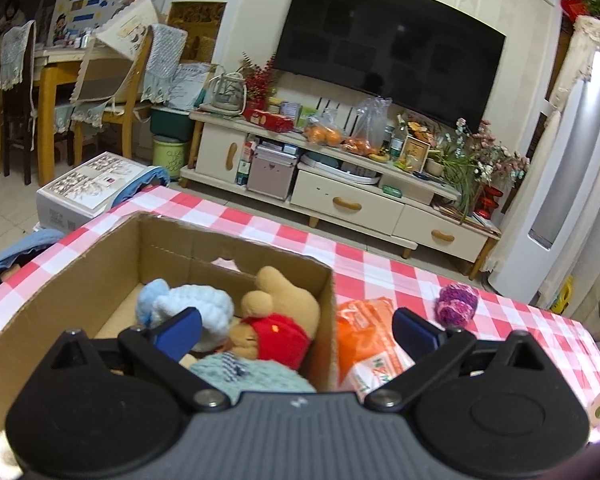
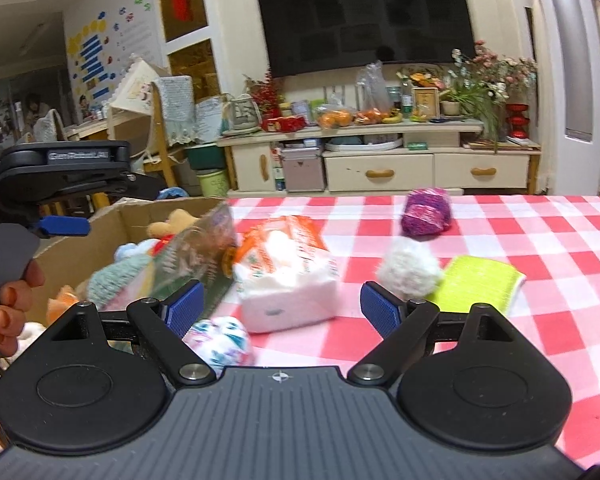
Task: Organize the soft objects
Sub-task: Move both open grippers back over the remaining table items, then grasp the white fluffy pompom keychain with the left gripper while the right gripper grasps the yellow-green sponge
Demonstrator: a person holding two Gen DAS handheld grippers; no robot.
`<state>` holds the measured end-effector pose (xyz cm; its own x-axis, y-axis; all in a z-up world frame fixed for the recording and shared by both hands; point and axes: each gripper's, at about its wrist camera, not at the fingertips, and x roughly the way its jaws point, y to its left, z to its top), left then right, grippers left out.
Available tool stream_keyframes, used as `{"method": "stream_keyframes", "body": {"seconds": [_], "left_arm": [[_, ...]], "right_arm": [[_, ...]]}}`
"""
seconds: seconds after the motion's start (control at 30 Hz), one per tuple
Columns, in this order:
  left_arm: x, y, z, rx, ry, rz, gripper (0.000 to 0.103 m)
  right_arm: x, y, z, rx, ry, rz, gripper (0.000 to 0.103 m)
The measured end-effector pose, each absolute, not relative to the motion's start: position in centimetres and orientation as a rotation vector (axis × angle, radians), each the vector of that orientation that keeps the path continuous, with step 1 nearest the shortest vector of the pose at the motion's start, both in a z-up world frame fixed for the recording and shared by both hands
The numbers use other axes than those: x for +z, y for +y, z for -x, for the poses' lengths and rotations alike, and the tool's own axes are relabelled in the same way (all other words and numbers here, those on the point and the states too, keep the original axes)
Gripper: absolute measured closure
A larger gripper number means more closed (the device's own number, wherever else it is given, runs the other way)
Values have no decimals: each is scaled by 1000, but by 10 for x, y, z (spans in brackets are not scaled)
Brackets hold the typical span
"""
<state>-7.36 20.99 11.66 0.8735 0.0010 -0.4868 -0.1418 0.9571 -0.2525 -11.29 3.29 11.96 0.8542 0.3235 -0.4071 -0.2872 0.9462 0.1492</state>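
Two grippers, both with fingers spread wide and empty: left gripper (image 1: 296, 330) at lower centre of its view over the cardboard box (image 1: 100, 256), which already holds a bear plush (image 1: 278, 320) and pale blue knits (image 1: 196, 308); right gripper (image 2: 282, 306) low in its view, facing loose items on the checked table (image 2: 540, 320). Near to far there: patterned ball (image 2: 220, 340), tissue pack (image 2: 288, 280), white pom-pom (image 2: 410, 268), green sponge (image 2: 478, 282), purple yarn (image 2: 426, 212). Step judged: between drop-off and next pick; next, the right fingers must straddle the tissue pack and close.

One box (image 2: 112, 220); two yarn balls (image 2: 426, 213); perhaps four boxed toys (image 1: 276, 320).
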Motion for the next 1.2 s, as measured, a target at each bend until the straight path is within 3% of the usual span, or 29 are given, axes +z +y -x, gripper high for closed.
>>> {"method": "stream_keyframes", "body": {"seconds": [1.2], "left_arm": [[100, 100, 69, -100, 553, 75, 1]], "right_arm": [[48, -55, -6, 17, 653, -44, 0]]}}
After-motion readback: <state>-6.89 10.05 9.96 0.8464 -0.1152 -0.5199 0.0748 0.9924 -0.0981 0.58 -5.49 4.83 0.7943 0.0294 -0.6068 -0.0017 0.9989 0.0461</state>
